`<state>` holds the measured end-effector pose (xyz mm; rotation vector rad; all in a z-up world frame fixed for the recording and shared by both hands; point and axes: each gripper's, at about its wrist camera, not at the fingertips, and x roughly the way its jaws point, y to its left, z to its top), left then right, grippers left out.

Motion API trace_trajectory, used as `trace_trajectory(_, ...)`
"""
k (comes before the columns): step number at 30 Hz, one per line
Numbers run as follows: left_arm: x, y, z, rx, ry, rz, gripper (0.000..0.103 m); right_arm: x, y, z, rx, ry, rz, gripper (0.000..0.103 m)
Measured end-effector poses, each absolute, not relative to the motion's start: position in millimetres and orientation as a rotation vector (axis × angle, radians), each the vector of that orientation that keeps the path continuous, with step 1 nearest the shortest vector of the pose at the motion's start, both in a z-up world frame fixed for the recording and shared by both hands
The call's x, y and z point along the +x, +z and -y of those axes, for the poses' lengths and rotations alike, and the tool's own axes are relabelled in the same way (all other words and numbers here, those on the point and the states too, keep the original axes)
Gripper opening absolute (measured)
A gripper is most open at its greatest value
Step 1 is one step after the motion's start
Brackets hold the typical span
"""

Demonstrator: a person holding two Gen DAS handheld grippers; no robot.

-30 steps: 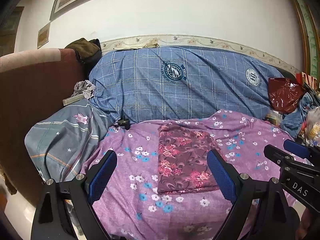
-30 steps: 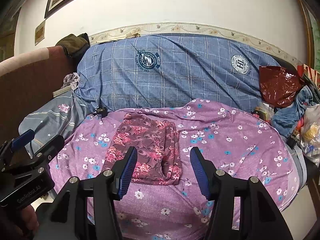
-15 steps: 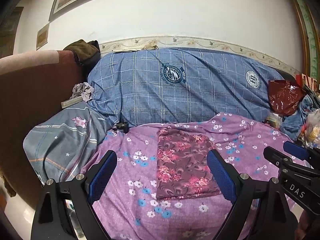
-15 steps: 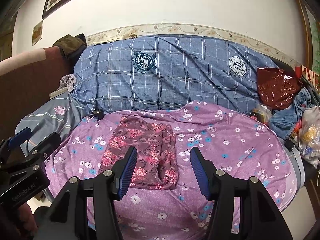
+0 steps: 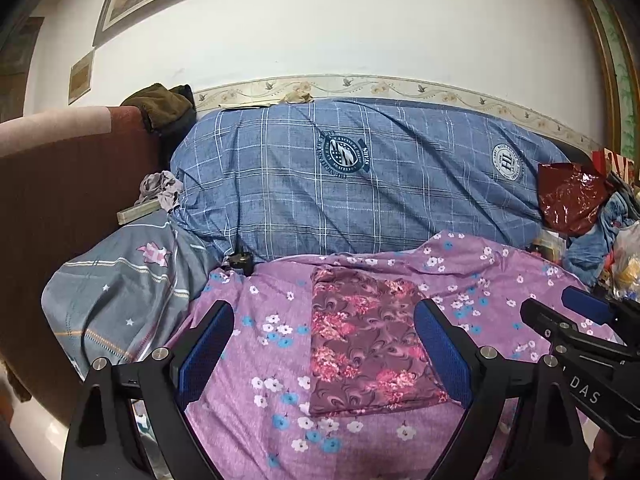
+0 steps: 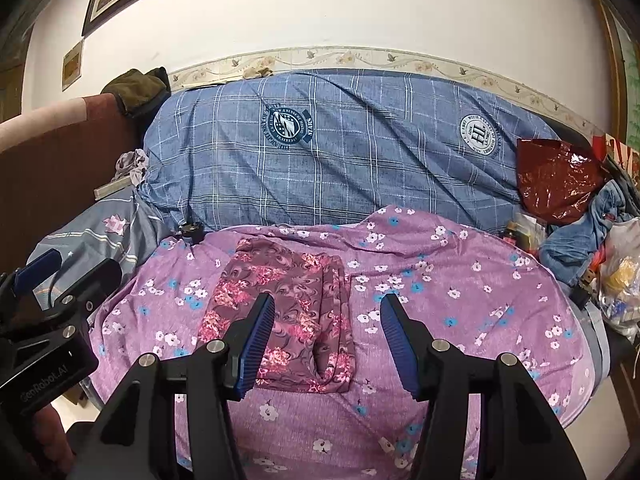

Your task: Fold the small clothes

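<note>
I see the maroon floral garment (image 5: 368, 344) lying flat, folded into a neat rectangle, on the purple flowered sheet (image 6: 460, 292) of the bed. My left tool (image 5: 324, 356) is spread wide and empty; my right tool (image 6: 326, 340) is also spread, pinching nothing. The cloth looks thin, light and limp, so I'd pinch a corner or the layered right edge.

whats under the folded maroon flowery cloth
The folded maroon cloth lies flat on a purple flowered sheet, which shows on all sides of it. Whatever is beneath that sheet is covered and cannot be seen.
</note>
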<state>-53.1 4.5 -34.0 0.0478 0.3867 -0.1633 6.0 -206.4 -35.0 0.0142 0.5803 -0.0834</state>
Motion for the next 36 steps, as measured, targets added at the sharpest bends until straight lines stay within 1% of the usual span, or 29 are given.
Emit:
trace_trajectory(19, 15, -40, 4, 0.018, -0.137, -0.434, 0.092, 57, -51, 201, 0.000, -0.073, -0.629, 0.057)
trace_trajectory(24, 14, -41, 6, 0.008, -0.137, -0.445, 0.092, 53, -51, 202, -0.005, -0.076, -0.630, 0.057)
trace_trajectory(30, -7, -31, 9, 0.018, -0.144, -0.406, 0.092, 36, -41, 204, -0.003, -0.088, -0.604, 0.057)
trace_trajectory(36, -17, -33, 4, 0.011, -0.159, -0.399, 0.092, 35, -42, 208, -0.007, -0.096, -0.605, 0.057)
